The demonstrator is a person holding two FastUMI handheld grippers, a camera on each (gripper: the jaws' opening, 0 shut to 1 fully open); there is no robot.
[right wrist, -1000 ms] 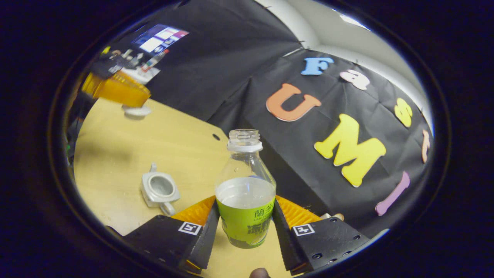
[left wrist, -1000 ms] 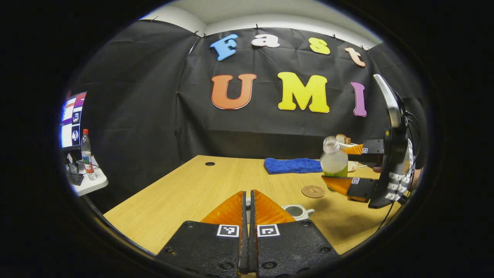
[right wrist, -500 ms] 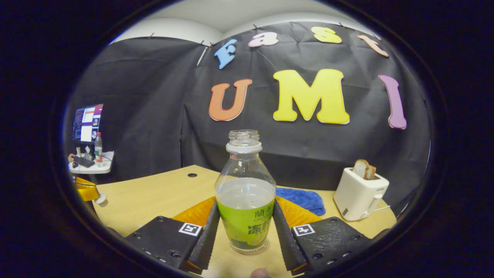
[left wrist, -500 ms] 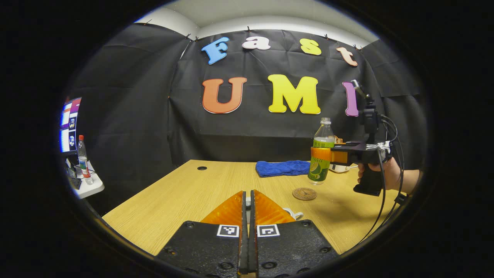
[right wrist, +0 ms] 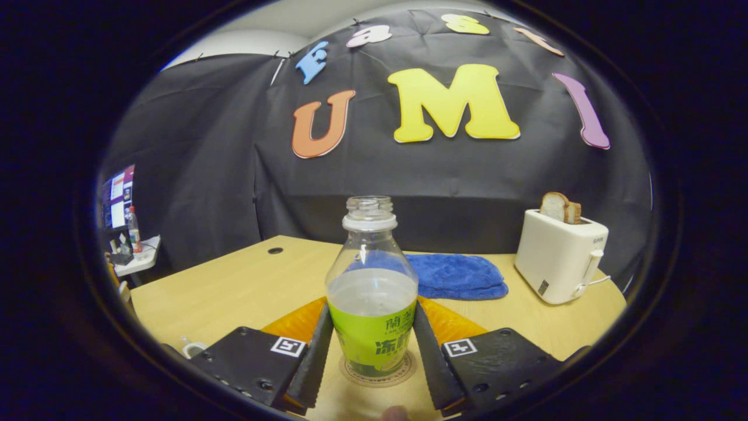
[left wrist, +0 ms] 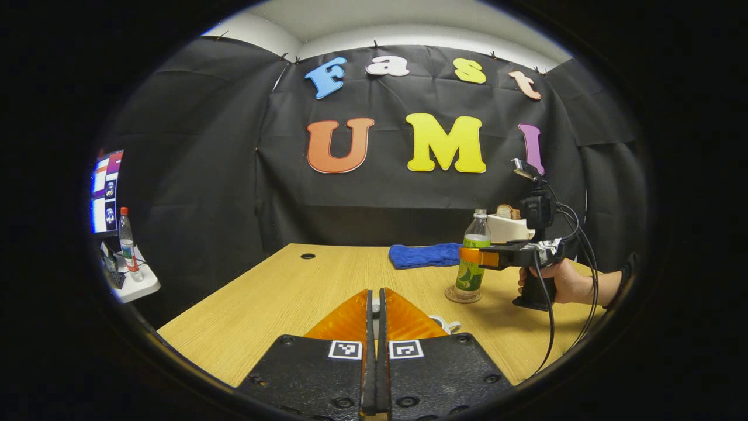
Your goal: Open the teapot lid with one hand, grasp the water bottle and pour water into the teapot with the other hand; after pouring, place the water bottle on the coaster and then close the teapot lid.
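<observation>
Clamped on the water bottle (right wrist: 372, 304), the jaws of my right gripper (right wrist: 373, 351) press its green label from both sides; the bottle stands upright, uncapped and roughly half full, with its base on the round coaster (right wrist: 377, 374) on the table (right wrist: 245, 292). From the left gripper view the same bottle (left wrist: 472, 257) sits on the coaster (left wrist: 463, 295) at the far right of the table (left wrist: 280, 292), with my right hand (left wrist: 564, 282) wrapped around the handle behind it. On my left gripper (left wrist: 377, 310) the jaws are together, with a small pale piece showing in the slit at their tips, though I cannot tell what it is. Just past those tips, a white bit of the teapot (left wrist: 445, 323) peeks out. Behind the bottle lie a blue cloth (right wrist: 459, 275) and a white toaster (right wrist: 558, 257) with 2 slices of bread (right wrist: 558, 206) in it.
</observation>
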